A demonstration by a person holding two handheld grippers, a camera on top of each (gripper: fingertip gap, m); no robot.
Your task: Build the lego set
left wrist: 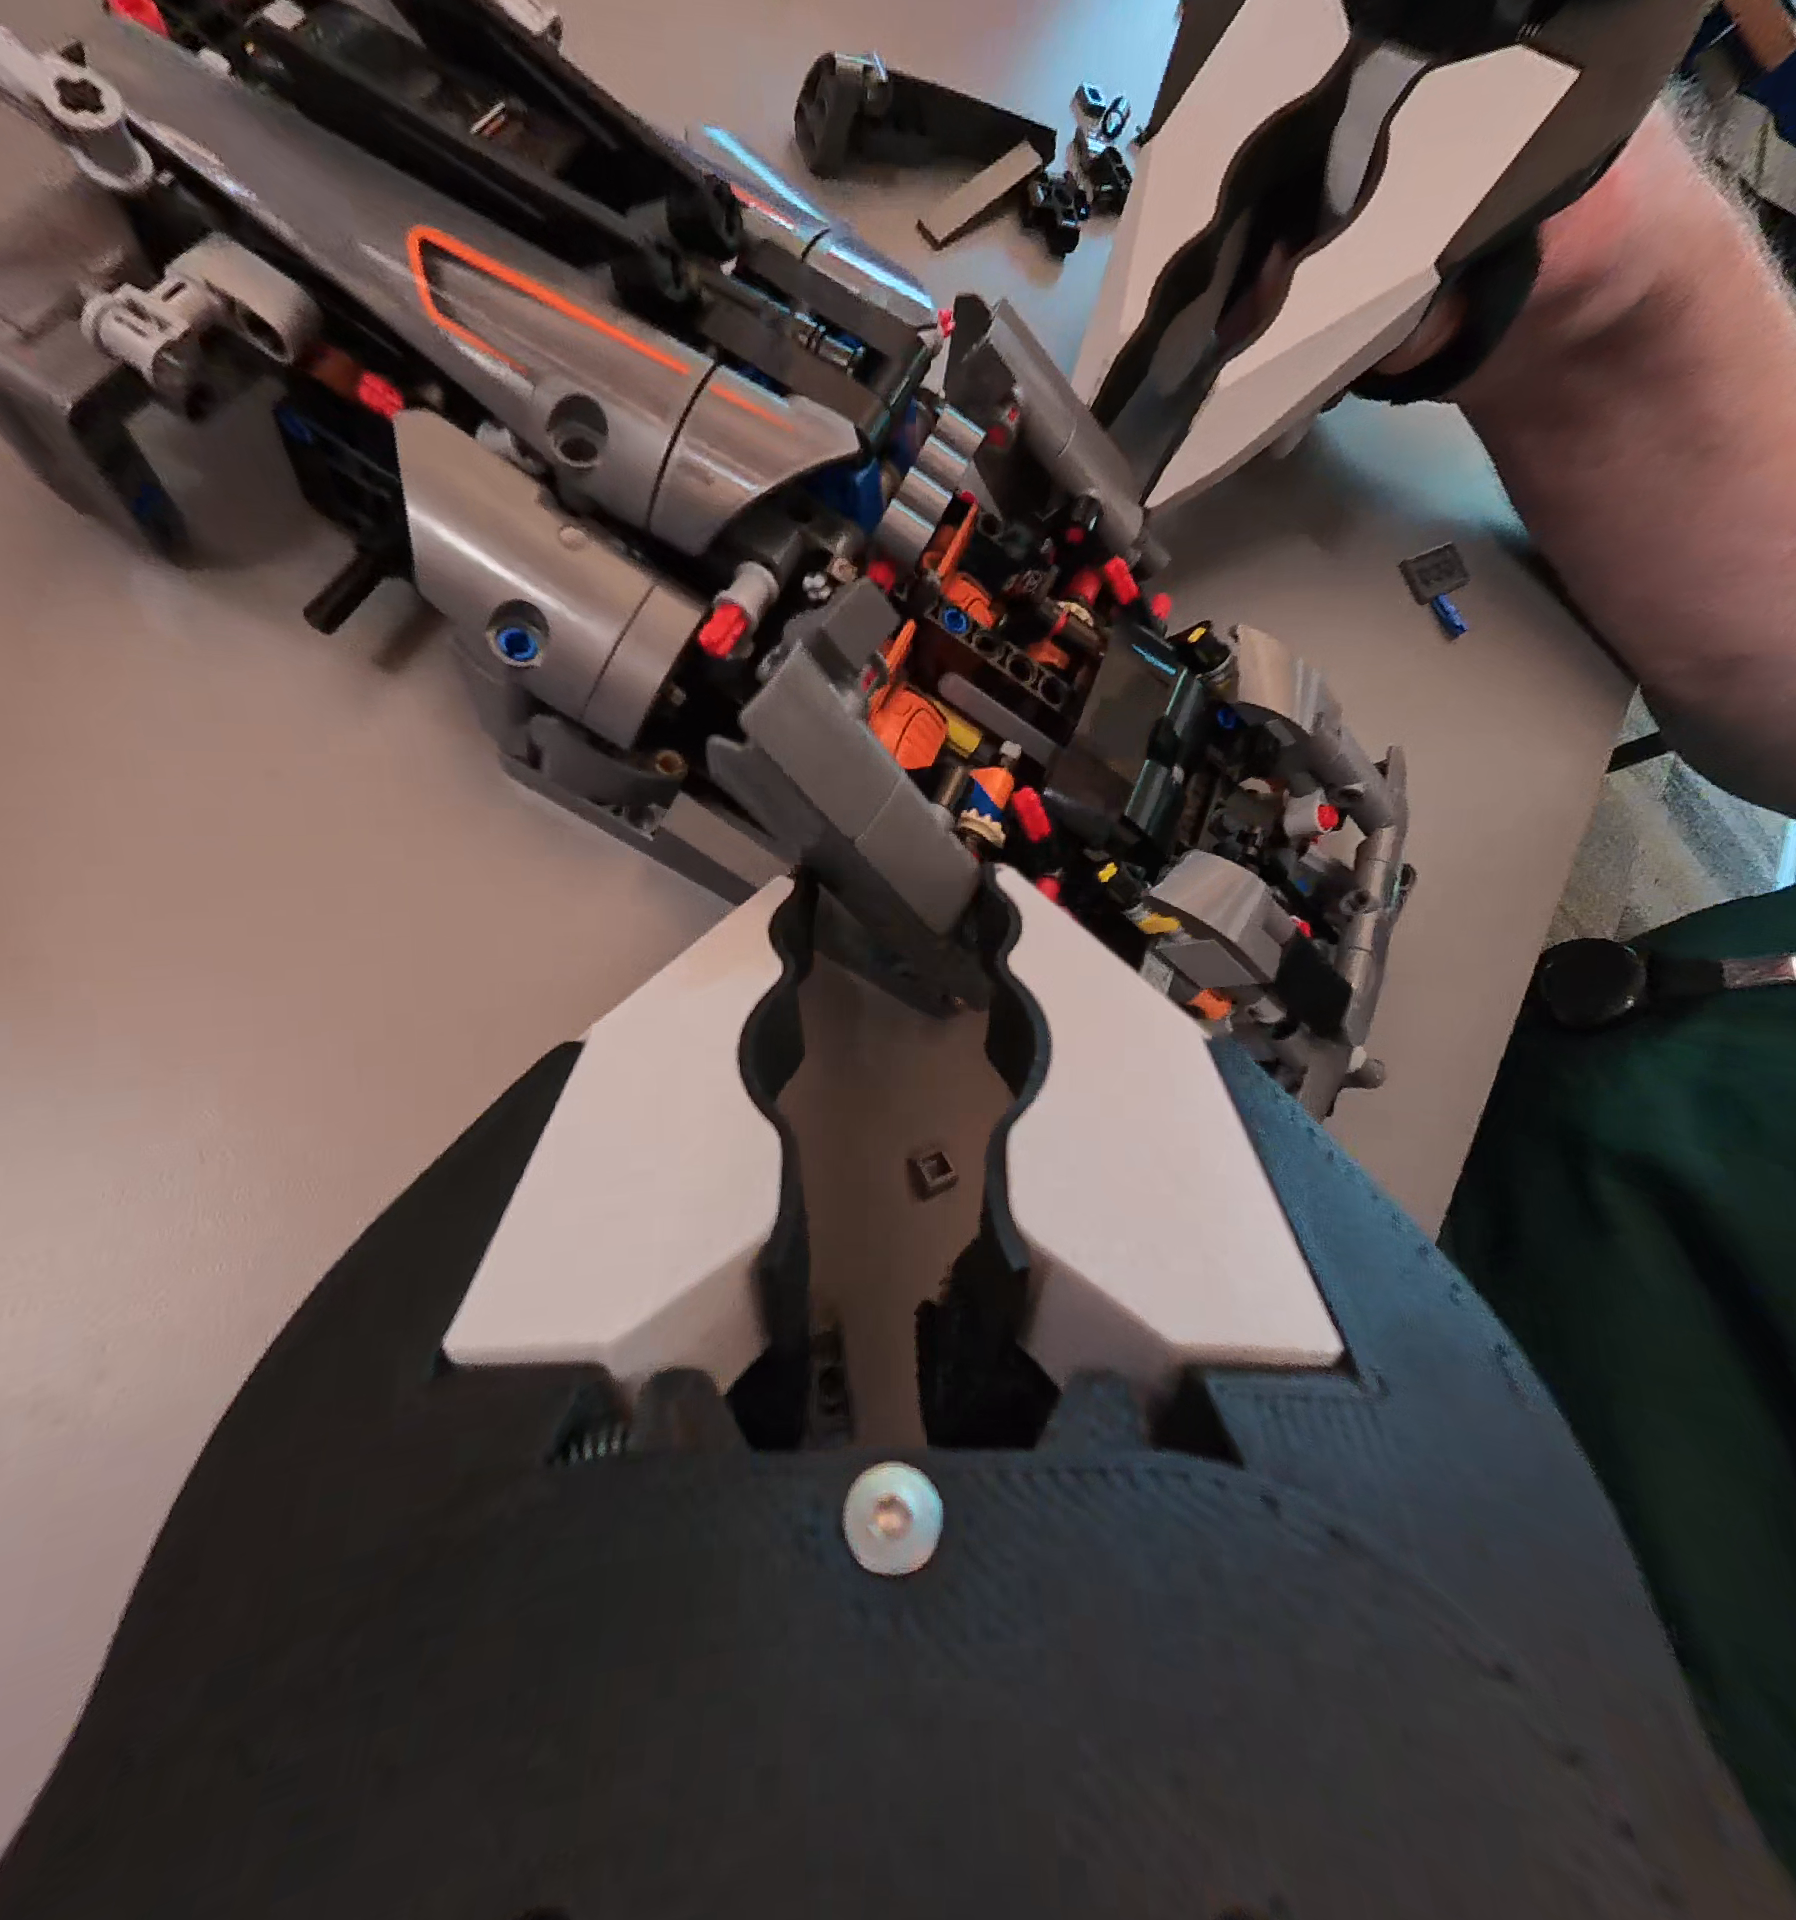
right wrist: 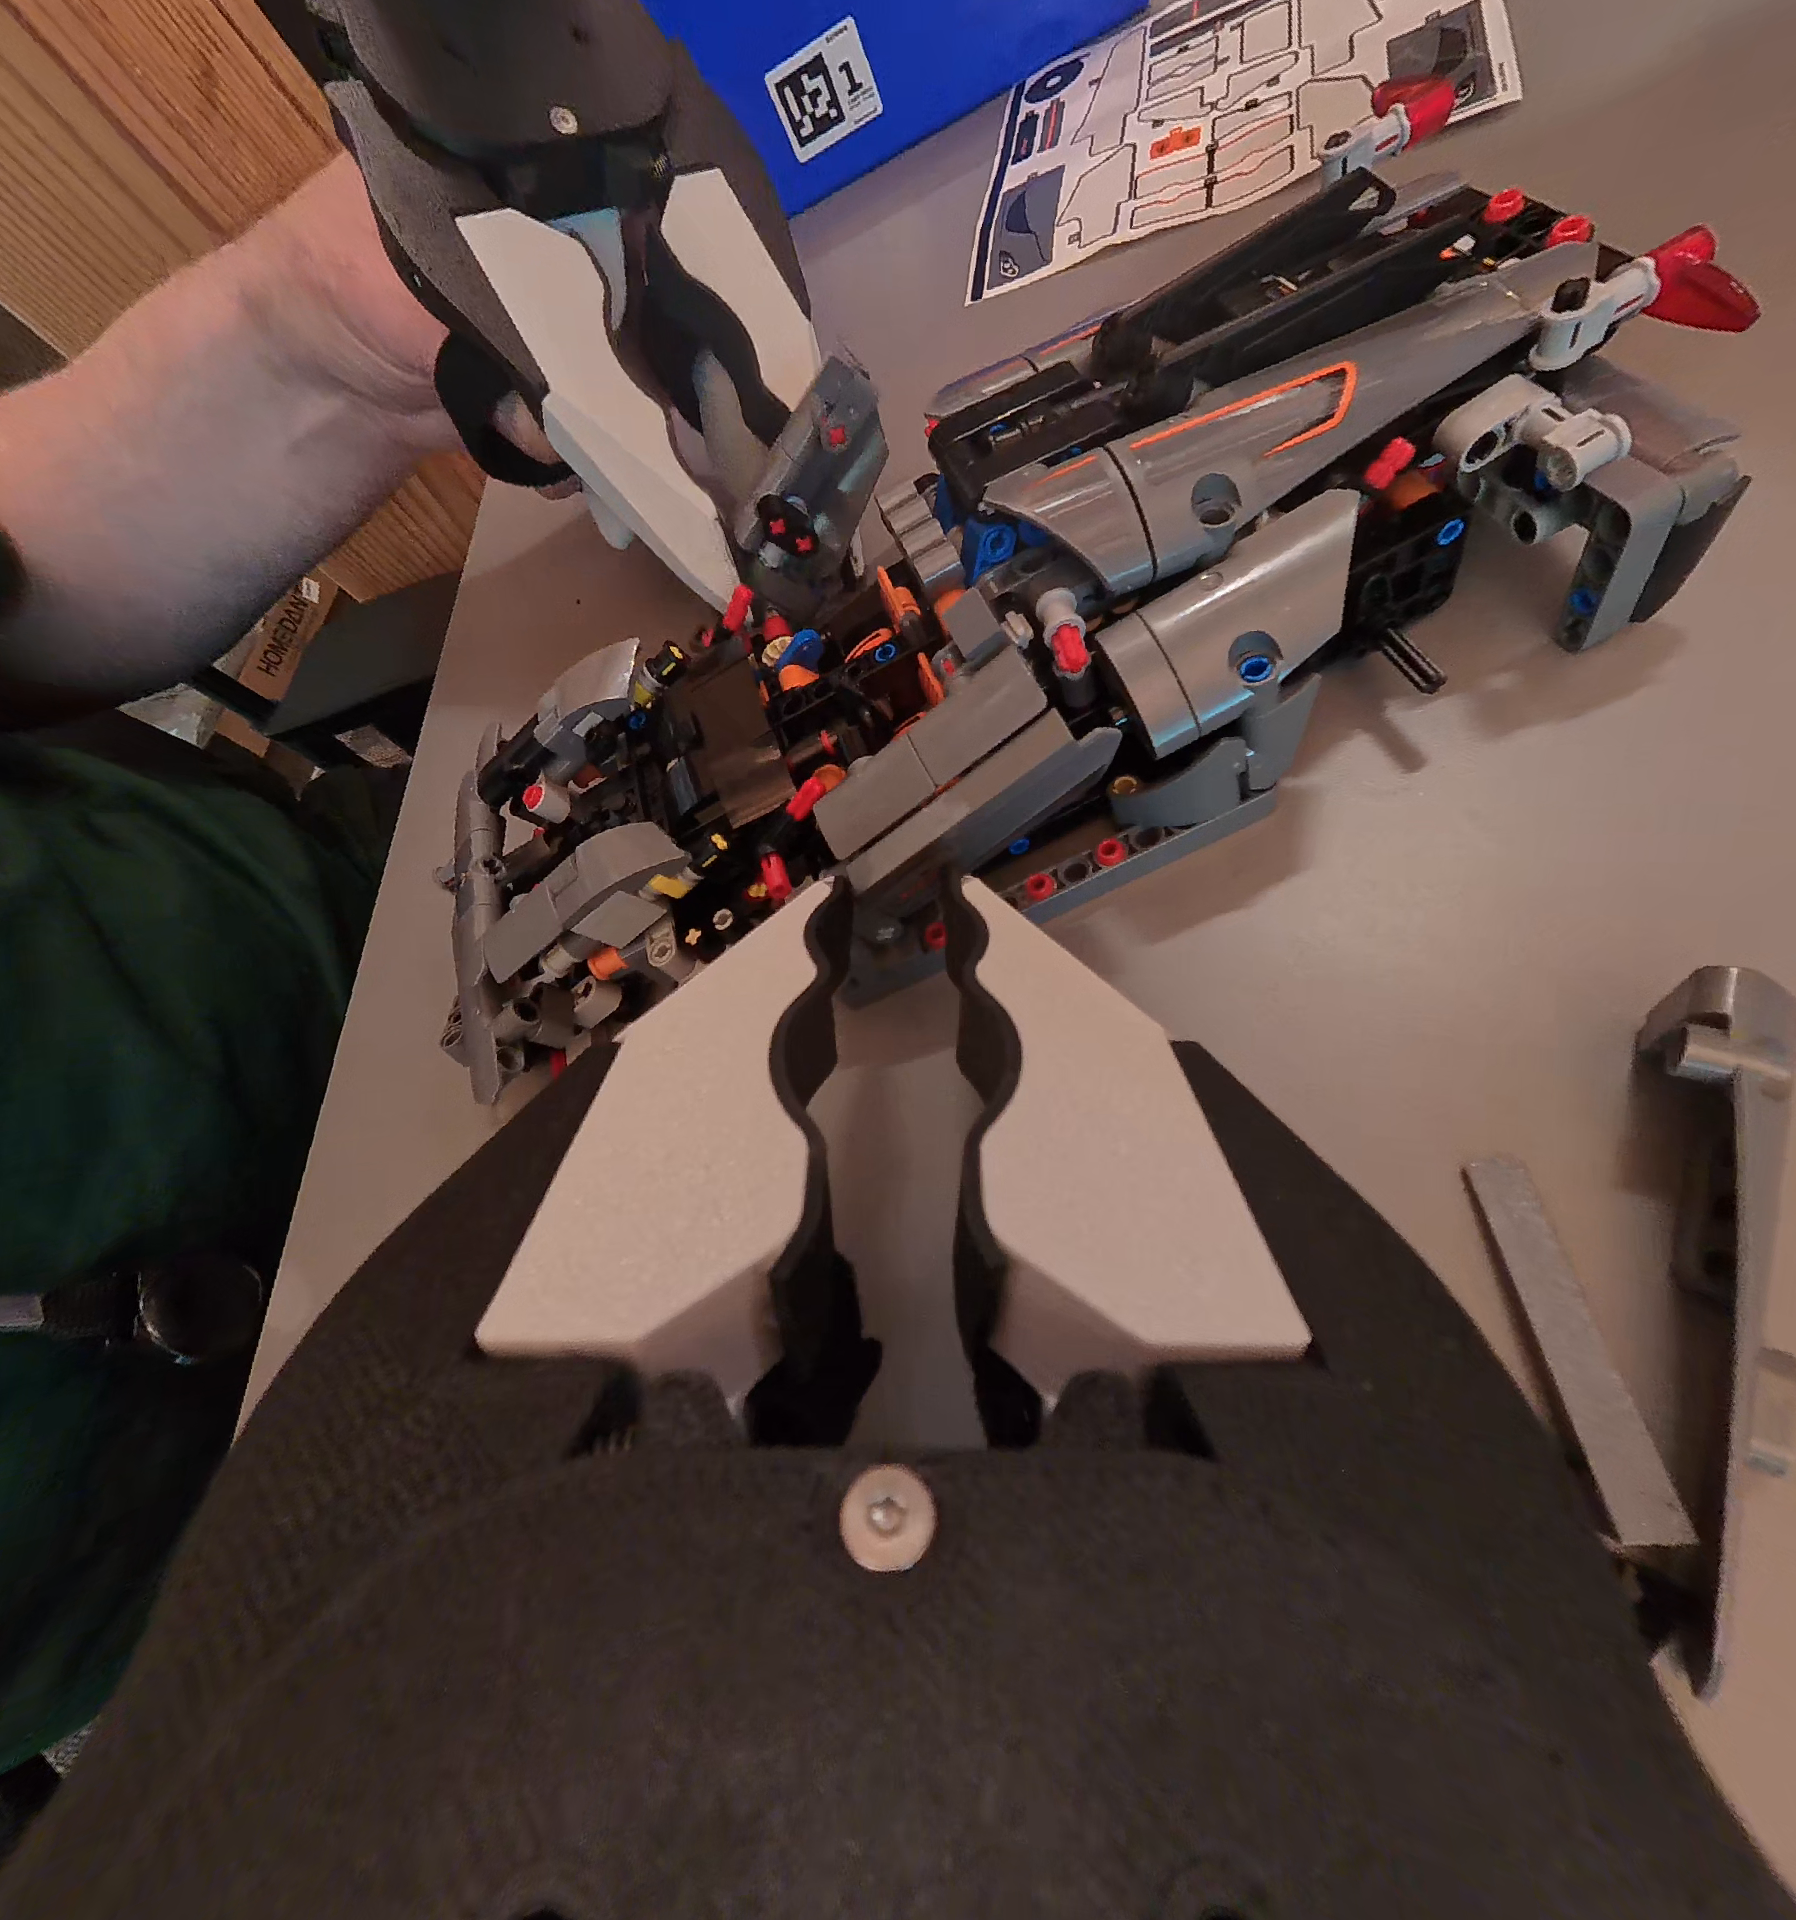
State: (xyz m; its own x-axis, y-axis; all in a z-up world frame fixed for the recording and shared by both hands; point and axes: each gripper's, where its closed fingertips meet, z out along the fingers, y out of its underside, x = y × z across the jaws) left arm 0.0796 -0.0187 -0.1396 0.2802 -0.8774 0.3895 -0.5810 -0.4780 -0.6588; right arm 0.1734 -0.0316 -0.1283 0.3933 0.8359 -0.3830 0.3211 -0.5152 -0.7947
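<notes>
Gripping a grey flap (left wrist: 863,790) at the centre of the left wrist view, the left gripper (left wrist: 894,904) is clamped on it. The flap belongs to the toy car (left wrist: 582,436), which runs from 10 o'clock to 4 o'clock on the table (left wrist: 146,1039). At 1 o'clock the right gripper (left wrist: 1133,457) meets a second flap (left wrist: 1039,416), raised on the car's far side. Loose black parts (left wrist: 925,135) lie at 12 o'clock.

In the right wrist view, the right gripper (right wrist: 894,894) is pinched on the second flap (right wrist: 935,790) at the centre. The car (right wrist: 1185,540) stretches towards 2 o'clock. At 11 o'clock the left gripper (right wrist: 769,499) holds the grey flap (right wrist: 821,457) tilted up. A printed sheet (right wrist: 1237,135) lies at 1 o'clock and loose grey parts (right wrist: 1725,1195) at 4 o'clock.
</notes>
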